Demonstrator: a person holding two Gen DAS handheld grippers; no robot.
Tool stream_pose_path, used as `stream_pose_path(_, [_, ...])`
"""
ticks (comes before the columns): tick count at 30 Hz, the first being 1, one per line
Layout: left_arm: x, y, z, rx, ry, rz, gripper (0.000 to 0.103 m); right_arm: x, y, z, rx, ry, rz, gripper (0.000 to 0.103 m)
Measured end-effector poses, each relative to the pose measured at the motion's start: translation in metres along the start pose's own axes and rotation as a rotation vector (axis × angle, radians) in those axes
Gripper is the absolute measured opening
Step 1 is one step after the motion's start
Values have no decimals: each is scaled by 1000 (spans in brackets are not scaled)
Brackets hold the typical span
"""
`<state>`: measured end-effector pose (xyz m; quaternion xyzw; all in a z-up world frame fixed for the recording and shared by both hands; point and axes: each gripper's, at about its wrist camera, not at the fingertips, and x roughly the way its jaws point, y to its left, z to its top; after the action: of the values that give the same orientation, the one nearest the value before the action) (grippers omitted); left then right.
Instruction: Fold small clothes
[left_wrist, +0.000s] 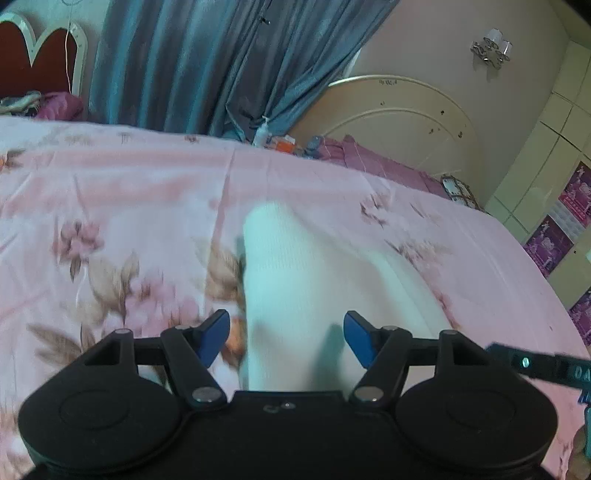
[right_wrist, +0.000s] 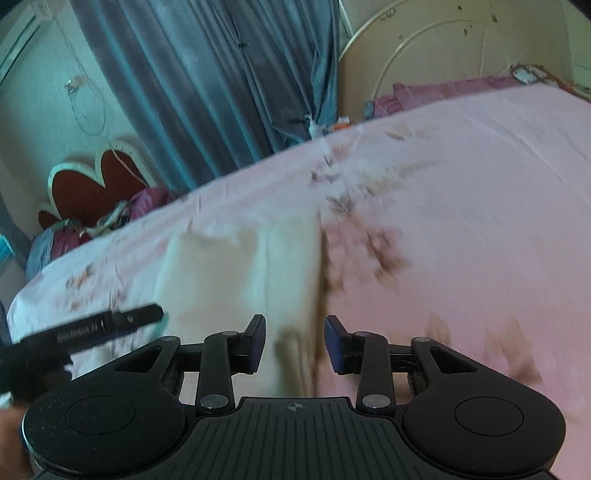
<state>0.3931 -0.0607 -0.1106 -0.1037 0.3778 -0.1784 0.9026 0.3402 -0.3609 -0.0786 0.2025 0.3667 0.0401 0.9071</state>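
A small white knitted garment (left_wrist: 295, 280) lies on the pink floral bedsheet (left_wrist: 129, 192). In the left wrist view it runs from between the blue fingertips away up the bed. My left gripper (left_wrist: 286, 338) is open, its jaws on either side of the garment's near end. In the right wrist view the same garment (right_wrist: 236, 273) looks cream and lies ahead and to the left. My right gripper (right_wrist: 294, 345) is open over the garment's right edge. Both views are blurred by motion.
A blue curtain (left_wrist: 207, 62) hangs behind the bed. A cream round headboard (left_wrist: 399, 122) and purple pillows (left_wrist: 373, 162) stand at the far right. A red heart-shaped headboard (left_wrist: 40, 62) is at the far left. The other gripper shows at the edge (right_wrist: 92, 328).
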Motion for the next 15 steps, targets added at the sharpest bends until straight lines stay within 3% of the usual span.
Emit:
stream_pose_path(9, [43, 7, 24, -26, 15, 44, 60, 81, 39, 42, -95, -19, -54, 35])
stream_pose_path(14, [60, 18, 14, -43, 30, 71, 64, 131, 28, 29, -191, 52, -181, 35])
stream_pose_path(15, [60, 19, 13, -46, 29, 65, 64, 133, 21, 26, -180, 41, -165, 35])
